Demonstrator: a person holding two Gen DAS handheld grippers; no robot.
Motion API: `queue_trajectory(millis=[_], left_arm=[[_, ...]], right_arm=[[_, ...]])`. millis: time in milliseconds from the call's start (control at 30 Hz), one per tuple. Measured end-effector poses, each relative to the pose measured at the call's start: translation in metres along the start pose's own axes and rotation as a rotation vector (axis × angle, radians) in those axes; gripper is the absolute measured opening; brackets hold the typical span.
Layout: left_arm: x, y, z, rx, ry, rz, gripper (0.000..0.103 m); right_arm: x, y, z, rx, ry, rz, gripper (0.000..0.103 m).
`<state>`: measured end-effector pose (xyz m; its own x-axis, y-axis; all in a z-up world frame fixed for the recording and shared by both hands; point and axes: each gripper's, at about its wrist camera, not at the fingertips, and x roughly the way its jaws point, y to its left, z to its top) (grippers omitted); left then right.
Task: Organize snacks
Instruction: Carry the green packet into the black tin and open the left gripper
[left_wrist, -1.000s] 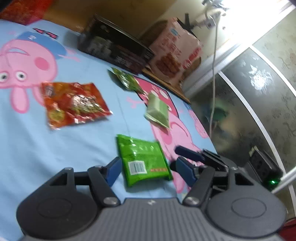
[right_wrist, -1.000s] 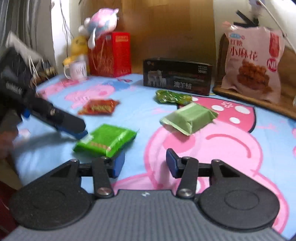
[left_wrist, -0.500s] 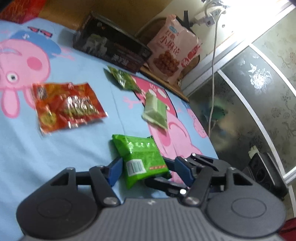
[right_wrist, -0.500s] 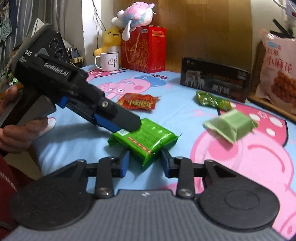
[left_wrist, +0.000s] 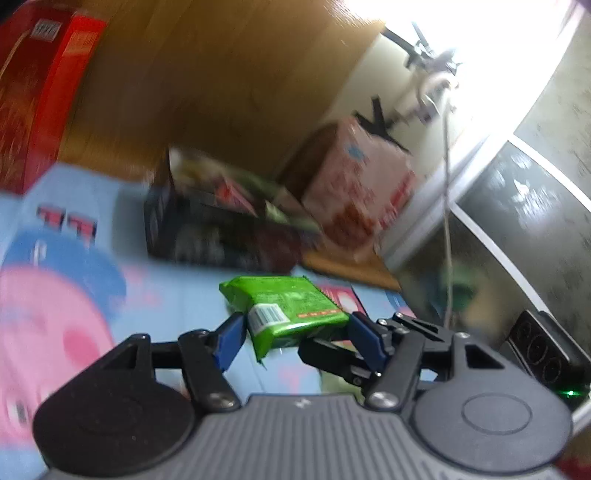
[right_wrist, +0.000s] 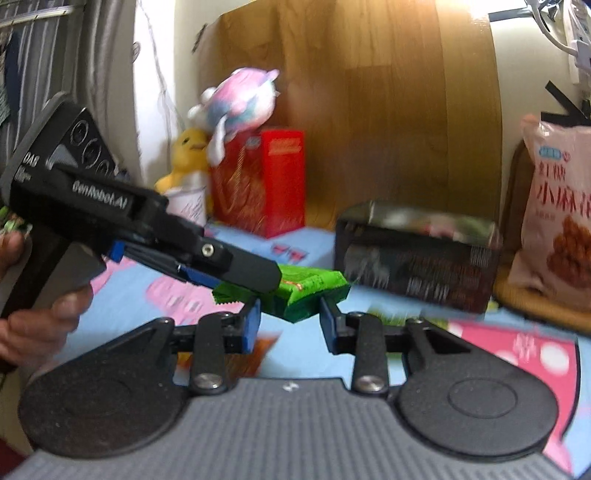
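Both grippers are clamping one green snack packet (left_wrist: 286, 310) between their blue pads and holding it clear of the cartoon-print sheet (left_wrist: 66, 295). The left gripper (left_wrist: 295, 334) is pinching it across its width, the right gripper (right_wrist: 290, 319) gripping one end, each having just closed onto it. A hand (right_wrist: 33, 317) is holding the left gripper's handle. Beyond the packet, an open dark box (right_wrist: 417, 258) is sitting with blurred packets inside, a pink snack bag (right_wrist: 557, 229) beside it, and a red box (right_wrist: 262, 184) further left.
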<state>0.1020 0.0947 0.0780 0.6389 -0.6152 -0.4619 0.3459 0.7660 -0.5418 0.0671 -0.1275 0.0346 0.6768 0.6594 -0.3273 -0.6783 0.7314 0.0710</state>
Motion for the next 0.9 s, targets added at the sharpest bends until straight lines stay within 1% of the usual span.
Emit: queue_trajectory(millis=[100,200,267,333,400,467,500,600,667,767,900], left_arm=[[0.019,0.007,0.036,0.022,-0.033,0.029,0.062],[0.045,0.017,0.069,0.03,-0.048,0.068,0.063],[0.062,0.026,0.083,0.026,-0.055,0.099,0.065],[0.076,0.035,0.091,0.018,-0.056,0.132,0.067],[0.085,0.04,0.095,0.017,-0.055,0.146,0.071],[0.085,0.041,0.095,0.02,-0.071,0.166,0.074],[0.081,0.04,0.094,0.02,-0.084,0.161,0.076],[0.063,0.039,0.086,0.017,-0.107,0.135,0.077],[0.051,0.039,0.077,0.002,-0.101,0.112,0.077],[0.042,0.038,0.056,-0.033,-0.063,0.086,0.077],[0.06,0.036,0.028,-0.104,0.036,0.038,0.077]], right_arm=[[0.027,-0.025,0.025,0.034,-0.02,-0.003,0.037],[0.059,-0.055,0.047,0.084,-0.012,-0.008,0.037],[0.081,-0.073,0.057,0.119,0.005,-0.016,0.038],[0.1,-0.085,0.061,0.13,0.027,-0.04,0.038],[0.118,-0.094,0.06,0.134,0.059,-0.066,0.04],[0.127,-0.102,0.059,0.149,0.085,-0.079,0.042],[0.129,-0.105,0.059,0.162,0.089,-0.087,0.043],[0.111,-0.115,0.058,0.209,0.064,-0.084,0.045],[0.091,-0.122,0.053,0.239,0.054,-0.084,0.046],[0.057,-0.128,0.037,0.271,0.052,-0.087,0.046],[0.033,-0.135,0.007,0.325,0.134,-0.12,0.045]])
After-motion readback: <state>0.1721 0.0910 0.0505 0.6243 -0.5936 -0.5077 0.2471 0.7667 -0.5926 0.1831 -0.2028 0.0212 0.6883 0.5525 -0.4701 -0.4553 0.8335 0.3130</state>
